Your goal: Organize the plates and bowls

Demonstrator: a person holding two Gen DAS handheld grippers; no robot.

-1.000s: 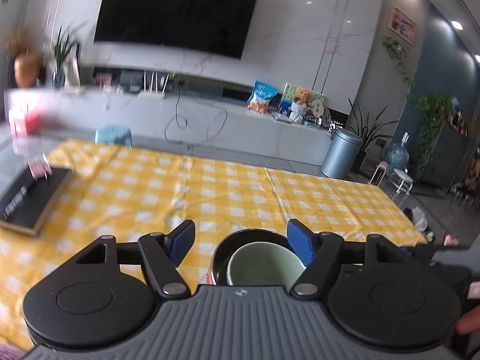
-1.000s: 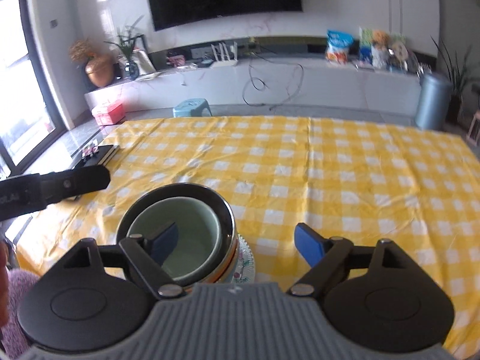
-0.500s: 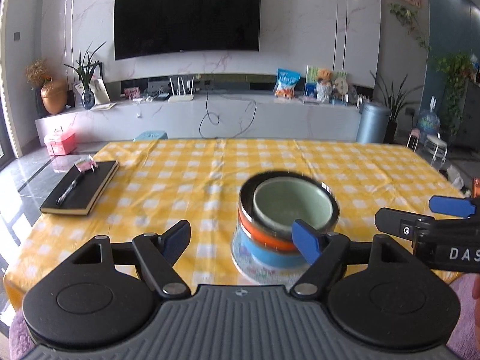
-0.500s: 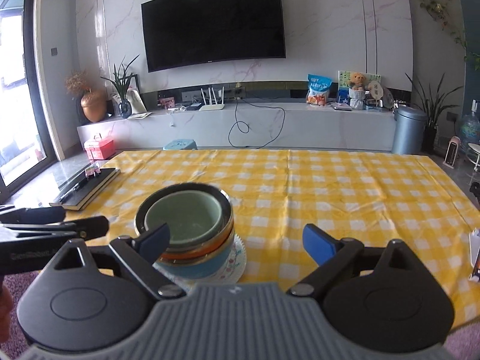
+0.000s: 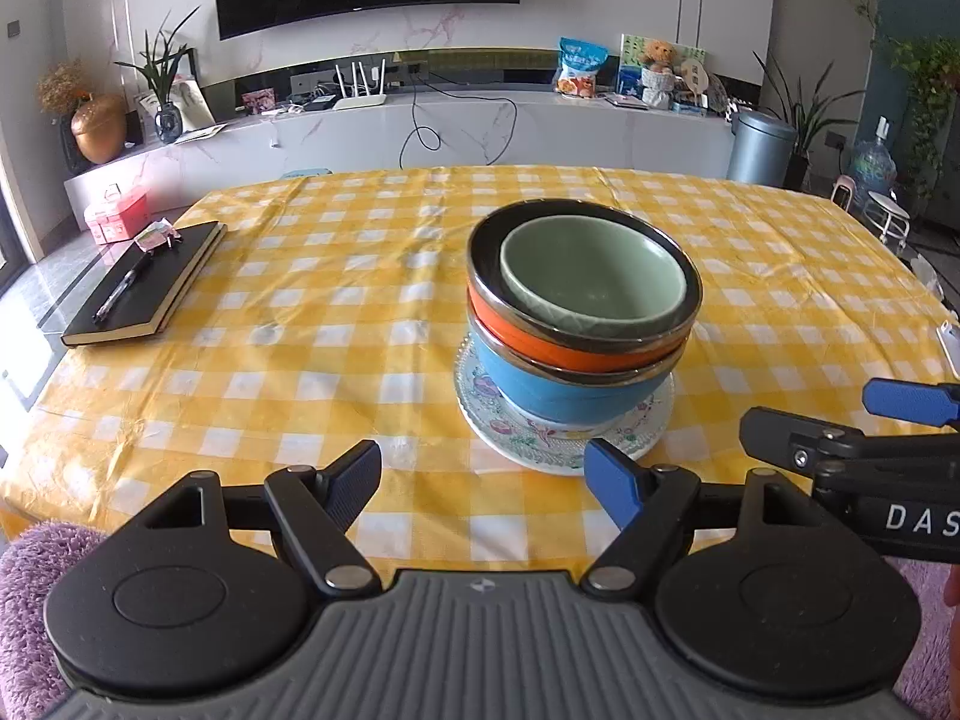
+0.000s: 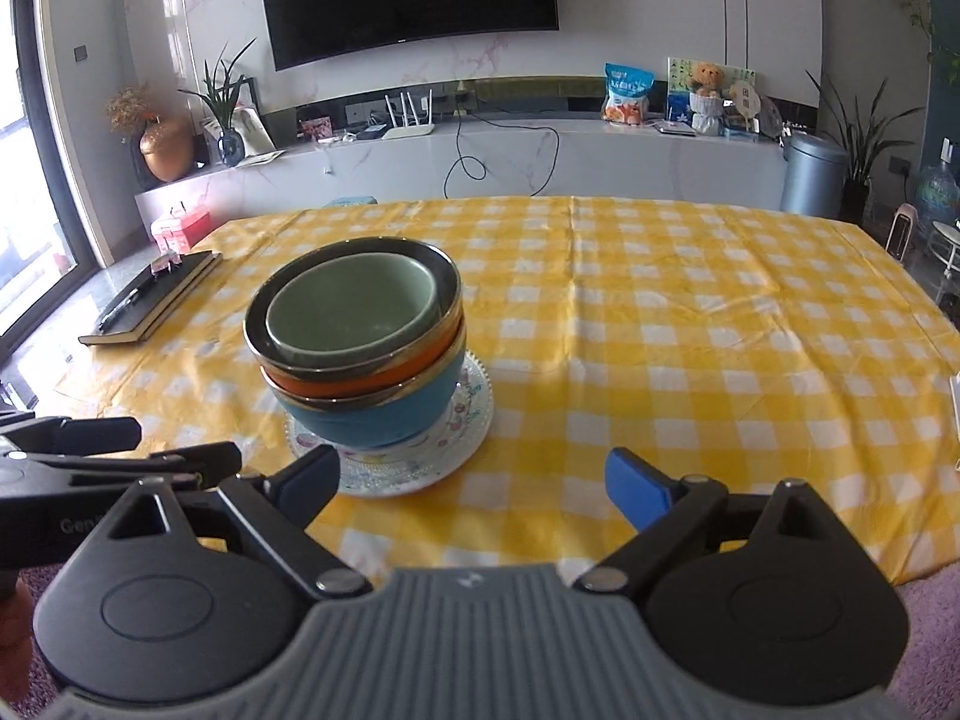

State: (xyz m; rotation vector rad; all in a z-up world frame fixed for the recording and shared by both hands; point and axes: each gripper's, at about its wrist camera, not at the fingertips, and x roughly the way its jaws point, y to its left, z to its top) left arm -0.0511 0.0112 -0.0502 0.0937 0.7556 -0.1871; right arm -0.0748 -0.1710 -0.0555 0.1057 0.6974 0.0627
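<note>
Notebook (image 5: 147,282) with a pen (image 5: 123,287) on its cover lies near the left edge of the table (image 5: 360,276), which is covered in a yellow checked cloth. Right of it, toward the middle and close to the near edge, stands the whole stack: a patterned plate (image 5: 516,435) at the bottom, a blue bowl (image 5: 558,390) on it, an orange bowl (image 5: 564,348) nested in that, and a green bowl (image 5: 591,276) sitting inside the orange one, pushed toward its right side. The stack leans slightly but rests on its own, with nothing touching it.

Both tools sit back at the near edge, apart from the crockery. The left gripper (image 5: 483,480) has its fingers spread wide with only cloth and the plate's near rim showing between them. The right gripper (image 6: 474,477) is likewise spread wide and empty, with the stack just beyond its left finger; in the left wrist view it pokes in from the right side.

Judging from this layout, the organizing looks essentially finished: every dish visible is gathered into one pile and no loose plate or bowl remains on the cloth. What might be left is at most straightening the off-centre green bowl.
</note>
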